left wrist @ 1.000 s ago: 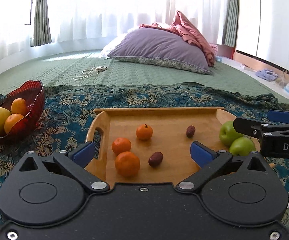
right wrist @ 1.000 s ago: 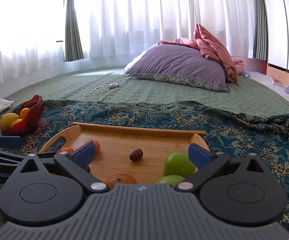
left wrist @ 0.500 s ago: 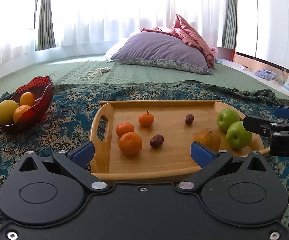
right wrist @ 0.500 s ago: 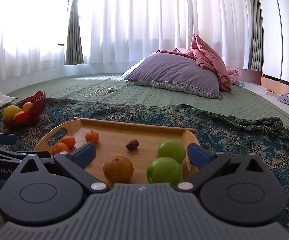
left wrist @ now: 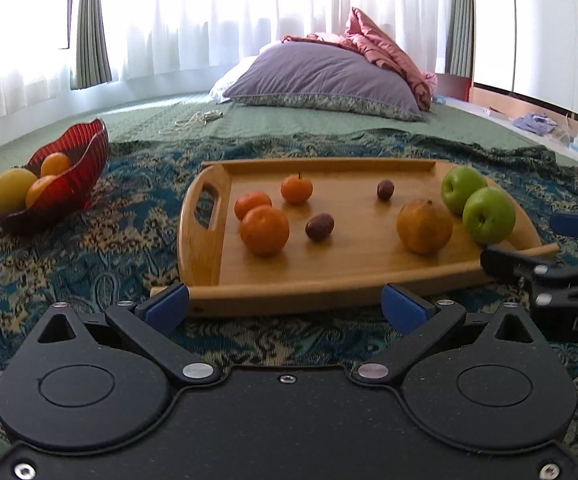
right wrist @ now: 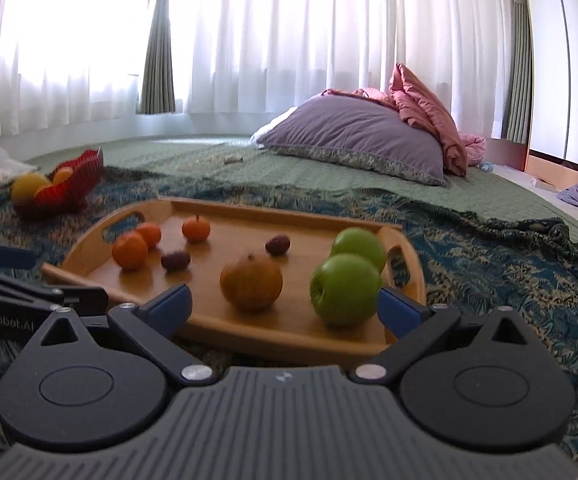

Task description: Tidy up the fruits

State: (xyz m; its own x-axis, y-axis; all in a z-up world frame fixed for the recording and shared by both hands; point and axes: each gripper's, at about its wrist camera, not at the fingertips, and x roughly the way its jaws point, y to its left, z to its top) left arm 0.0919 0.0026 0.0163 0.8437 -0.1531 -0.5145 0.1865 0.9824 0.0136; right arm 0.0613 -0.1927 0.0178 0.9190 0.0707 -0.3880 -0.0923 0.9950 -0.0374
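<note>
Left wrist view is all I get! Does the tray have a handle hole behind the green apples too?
Observer: Yes. The right wrist view shows a handle slot in the wooden tray, right beside the green apples.
Operator: Is the other gripper holding any fruit?
Observer: No. The right gripper has its jaws wide apart with nothing held.
Operator: What's left of the red bowl? I only see a sliver.
Observer: A crumpled white thing, paper or plastic, lies on the bed to the left of the red bowl.
</note>
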